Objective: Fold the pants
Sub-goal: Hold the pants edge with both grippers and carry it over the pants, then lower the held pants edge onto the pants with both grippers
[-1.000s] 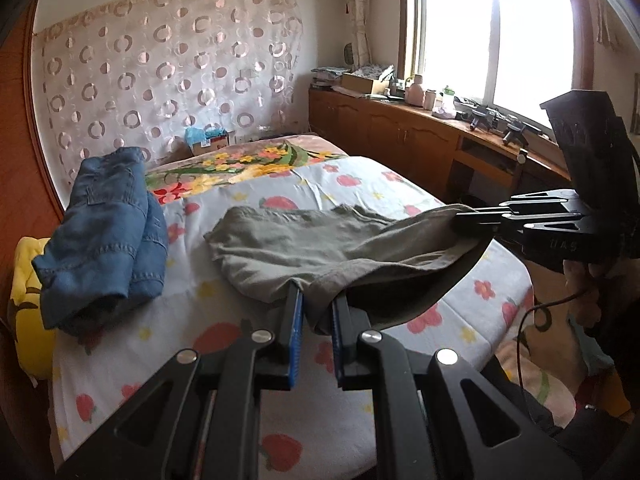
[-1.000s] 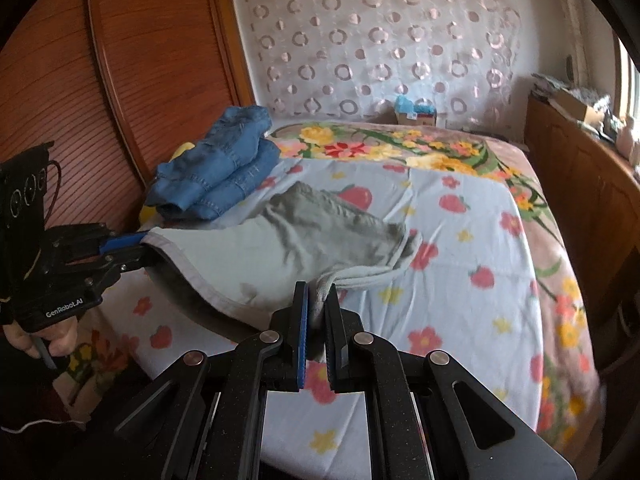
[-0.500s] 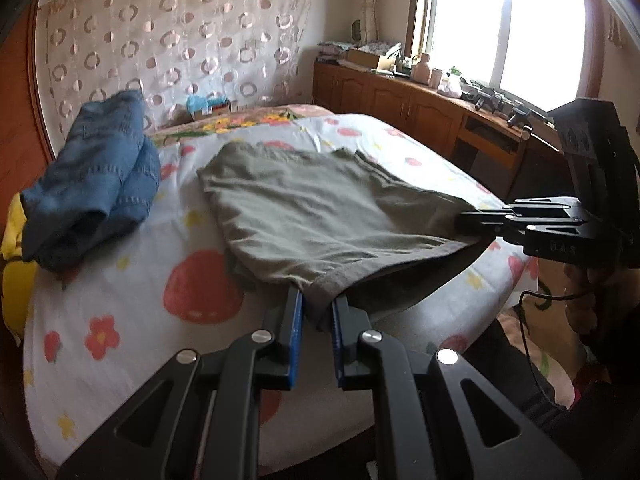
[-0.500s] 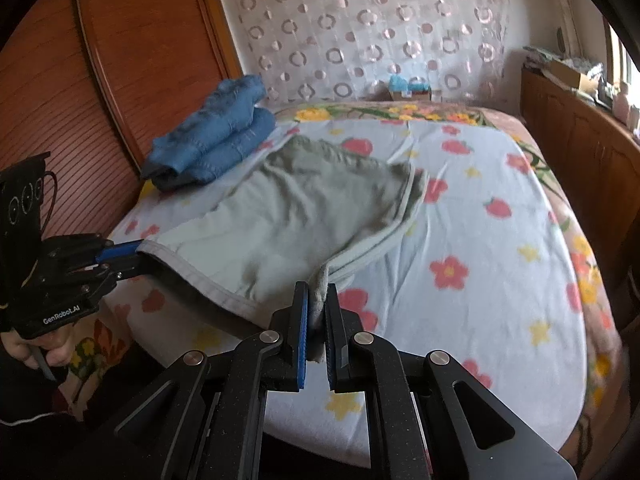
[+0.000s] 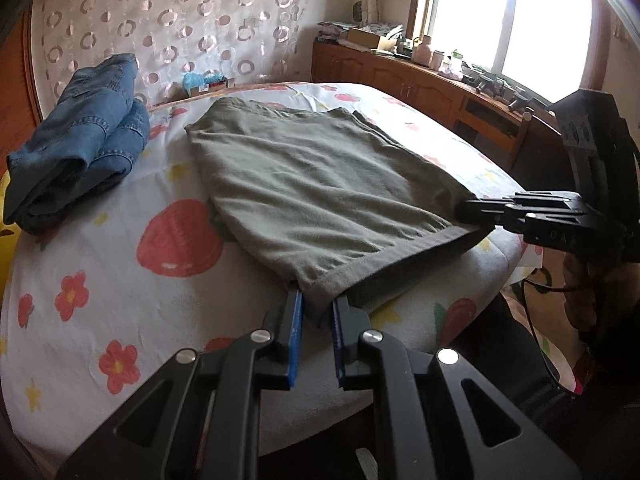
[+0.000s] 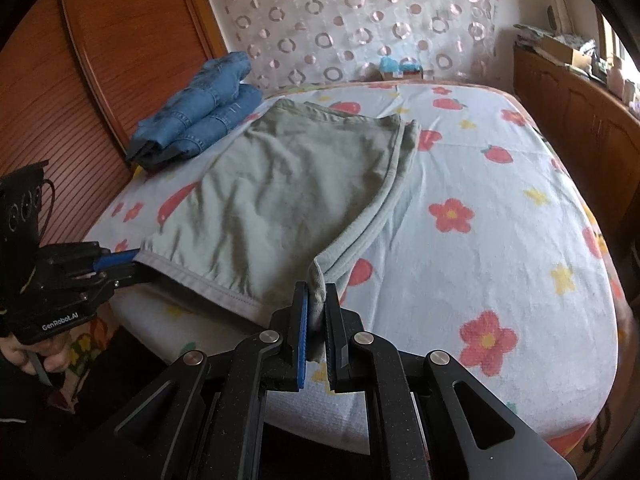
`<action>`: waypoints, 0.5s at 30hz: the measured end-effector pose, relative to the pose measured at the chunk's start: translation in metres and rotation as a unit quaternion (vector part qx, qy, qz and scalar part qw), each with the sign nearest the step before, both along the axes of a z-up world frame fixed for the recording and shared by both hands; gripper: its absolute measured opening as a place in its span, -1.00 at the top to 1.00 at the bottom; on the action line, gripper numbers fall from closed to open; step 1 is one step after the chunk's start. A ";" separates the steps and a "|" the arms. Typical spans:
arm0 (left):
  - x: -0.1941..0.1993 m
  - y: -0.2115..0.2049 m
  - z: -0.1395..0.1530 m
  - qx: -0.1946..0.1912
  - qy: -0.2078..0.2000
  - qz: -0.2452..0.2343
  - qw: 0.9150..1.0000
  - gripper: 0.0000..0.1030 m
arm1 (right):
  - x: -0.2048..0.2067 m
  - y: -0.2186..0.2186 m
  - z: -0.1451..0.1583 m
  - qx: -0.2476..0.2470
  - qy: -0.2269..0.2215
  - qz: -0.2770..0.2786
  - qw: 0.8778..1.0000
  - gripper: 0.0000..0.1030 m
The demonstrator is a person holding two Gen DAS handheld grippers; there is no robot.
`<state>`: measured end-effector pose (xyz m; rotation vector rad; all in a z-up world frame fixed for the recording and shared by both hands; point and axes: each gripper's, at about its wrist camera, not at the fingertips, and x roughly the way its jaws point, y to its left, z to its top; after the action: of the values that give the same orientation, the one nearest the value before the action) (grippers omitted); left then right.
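Pants (image 5: pixel 320 184), folded once on the bed (image 6: pixel 500 240), are gripped at both hem corners by each hand-held gripper (image 5: pixel 316 312) (image 6: pixel 316 316); further folds remain.

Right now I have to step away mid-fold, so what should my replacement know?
Left gripper: shut on the near hem corner of the green pants.
Right gripper: shut on the other near corner.
Pants lie spread flat on the bed, near edge held taut at the bed's edge; folded jeans sit beside them.
Done: pants laid out.
Left: probably carry the held edge over and fold.
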<state>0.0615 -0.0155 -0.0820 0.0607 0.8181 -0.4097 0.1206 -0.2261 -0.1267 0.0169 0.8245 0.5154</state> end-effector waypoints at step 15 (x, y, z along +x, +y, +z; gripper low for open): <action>-0.024 0.002 0.054 -0.030 -0.049 -0.016 0.998 0.80 | -0.027 -0.011 0.053 0.023 -0.052 0.010 0.998 0.91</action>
<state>0.0371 -0.0134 -0.0275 0.0383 0.7091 -0.4579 0.0935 -0.2372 -0.0736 0.0238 0.7110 0.5498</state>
